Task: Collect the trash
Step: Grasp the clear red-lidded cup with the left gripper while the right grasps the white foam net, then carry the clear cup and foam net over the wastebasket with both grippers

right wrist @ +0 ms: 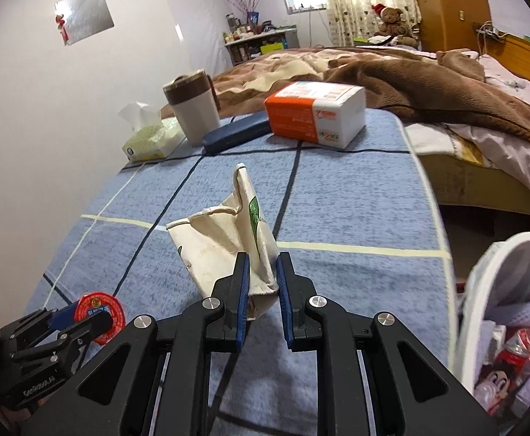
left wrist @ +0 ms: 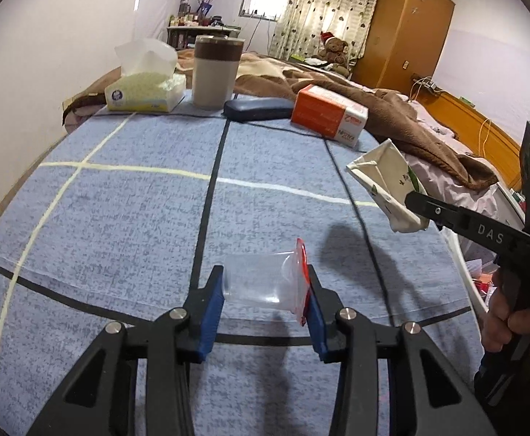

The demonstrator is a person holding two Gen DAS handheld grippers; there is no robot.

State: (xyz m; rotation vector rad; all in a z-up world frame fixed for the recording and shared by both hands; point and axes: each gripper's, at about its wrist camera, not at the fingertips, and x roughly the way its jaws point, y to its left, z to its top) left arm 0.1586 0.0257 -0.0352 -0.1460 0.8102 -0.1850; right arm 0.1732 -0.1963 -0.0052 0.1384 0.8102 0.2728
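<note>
The clear plastic cup (left wrist: pixel 261 283), with a red-printed foil lid (left wrist: pixel 303 279) peeled up at its mouth, lies sideways between the blue pads of the left gripper (left wrist: pixel 265 299). The pads press on its base and its rim, so the tongs stand fairly narrow and grip it above the blue checked cloth (left wrist: pixel 137 218). In the right wrist view the same lid shows as a red disc at about 8 o'clock.

The crushed paper cup (right wrist: pixel 225 243), cream with green print, is pinched at its lower end by the right gripper (right wrist: pixel 263 283), whose tongs are closed tight on it. In the left wrist view this cup hangs at 3 o'clock, clear of the cloth, with the person's hand (left wrist: pixel 501 312) on the gripper's handle below it.

At 4 o'clock in the right wrist view stands a white bin (right wrist: pixel 482 283), its mouth showing wrappers (right wrist: pixel 519 352) inside, just beside the cloth's edge.

Toward 12 o'clock, along the far edge of the cloth, stand a tissue pack (left wrist: pixel 145 91), a brown-lidded mug (left wrist: pixel 215 71), a dark blue case (left wrist: pixel 257 109) and an orange and white box (left wrist: pixel 328 114). Beyond them lies a brown blanket (left wrist: pixel 392 109) on a bed, with a teddy bear (left wrist: pixel 334 51) by the curtain (left wrist: pixel 326 7) and a wooden wardrobe (left wrist: pixel 406 29) at 1 o'clock.
</note>
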